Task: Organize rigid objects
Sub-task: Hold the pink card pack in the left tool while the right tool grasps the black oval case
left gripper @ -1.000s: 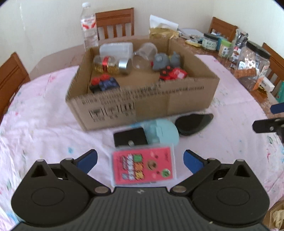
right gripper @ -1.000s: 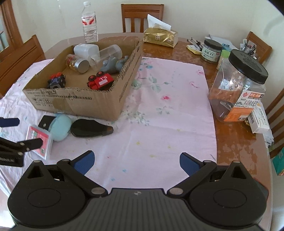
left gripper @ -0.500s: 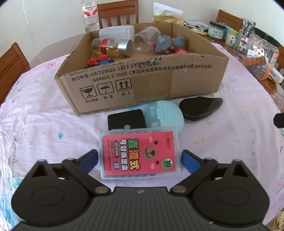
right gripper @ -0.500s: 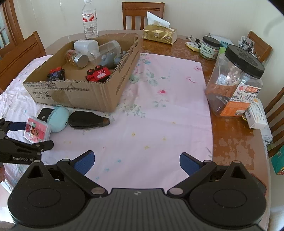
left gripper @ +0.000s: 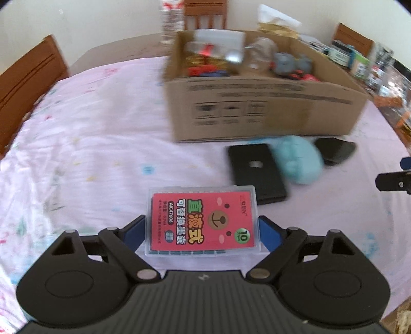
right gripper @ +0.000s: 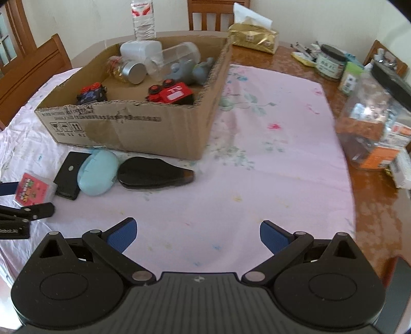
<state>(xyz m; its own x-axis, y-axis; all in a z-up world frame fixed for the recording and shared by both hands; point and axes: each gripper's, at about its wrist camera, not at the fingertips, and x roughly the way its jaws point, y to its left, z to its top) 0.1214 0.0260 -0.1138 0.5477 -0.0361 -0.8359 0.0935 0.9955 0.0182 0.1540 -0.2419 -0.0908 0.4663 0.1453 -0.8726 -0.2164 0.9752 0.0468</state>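
A clear plastic case with a red bear label (left gripper: 203, 221) sits between the blue pads of my left gripper (left gripper: 203, 231). The jaws are closing and the pads touch both its sides. Beyond it on the pink cloth lie a black wallet (left gripper: 257, 172), a light blue oval case (left gripper: 298, 161) and a black glasses case (left gripper: 334, 151), all in front of the cardboard box (left gripper: 269, 113). The box (right gripper: 143, 128) holds toy cars, jars and grey figures. My right gripper (right gripper: 197, 233) stands open over bare cloth, to the right of the glasses case (right gripper: 154, 173).
A big clear jar with a black lid (right gripper: 372, 123) stands at the right on the wooden table, with small jars behind it. A gold tissue pack (right gripper: 254, 36) and a water bottle (right gripper: 142, 18) stand behind the box. Wooden chairs ring the table.
My left gripper came down over the red-labelled case, closed its jaws onto it and shifted it left, away from the wallet. My right gripper sank nearer to the cloth.
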